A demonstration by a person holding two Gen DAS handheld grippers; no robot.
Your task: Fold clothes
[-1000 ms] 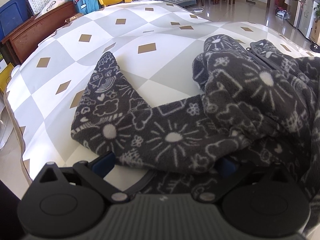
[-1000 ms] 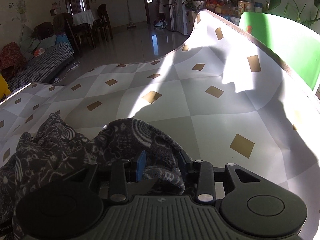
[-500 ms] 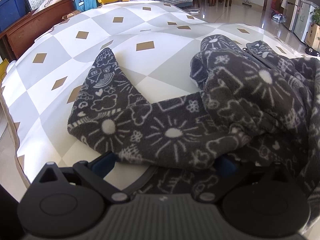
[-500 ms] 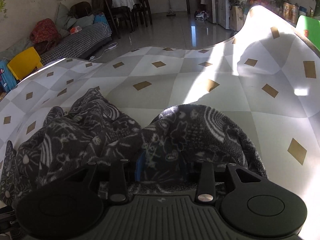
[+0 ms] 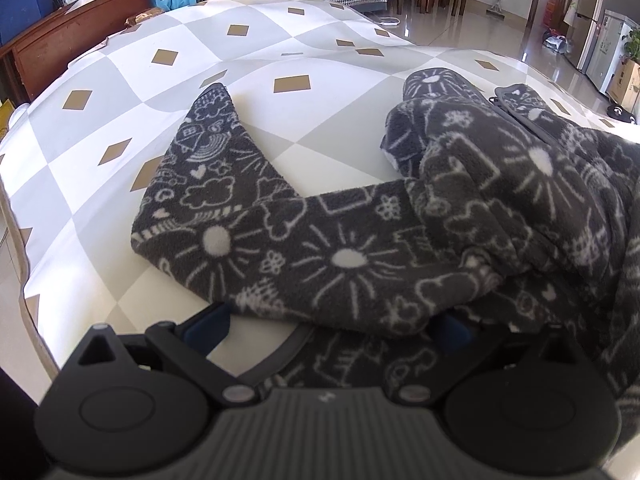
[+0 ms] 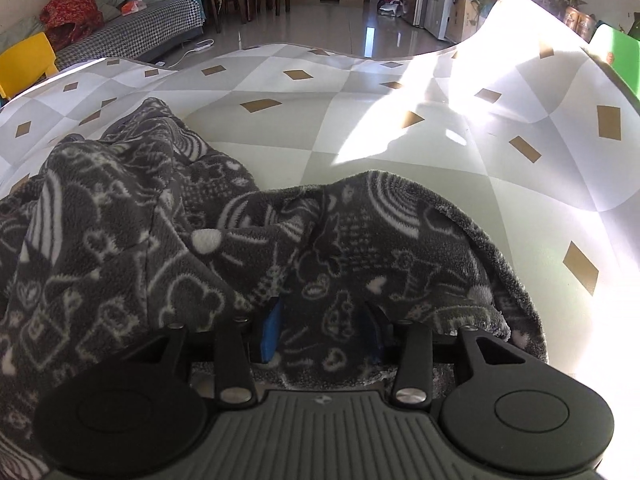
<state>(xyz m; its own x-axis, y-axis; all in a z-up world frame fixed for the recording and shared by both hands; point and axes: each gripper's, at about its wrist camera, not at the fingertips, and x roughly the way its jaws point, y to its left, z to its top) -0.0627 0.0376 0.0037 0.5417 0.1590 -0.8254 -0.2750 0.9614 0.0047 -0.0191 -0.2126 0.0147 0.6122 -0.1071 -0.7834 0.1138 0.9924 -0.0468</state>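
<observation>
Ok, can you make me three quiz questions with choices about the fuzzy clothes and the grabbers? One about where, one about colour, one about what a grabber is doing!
1. Where does the fleece garment lie?
A. on the checked tablecloth
B. on the floor
C. on a chair

2. What colour is the garment?
A. red with dots
B. dark grey with white doodles
C. plain yellow

3. What is the right gripper doing?
A. hanging open above the table
B. holding a cup
C. pinching the fleece

Answers: A, the cloth spreads under it; B, suns and clouds show white on grey; C, fabric sits between its blue pads.

Right claw (image 6: 322, 334) clamps grey fleece garment (image 6: 160, 248) over checkered tablecloth (image 6: 400, 140).
</observation>
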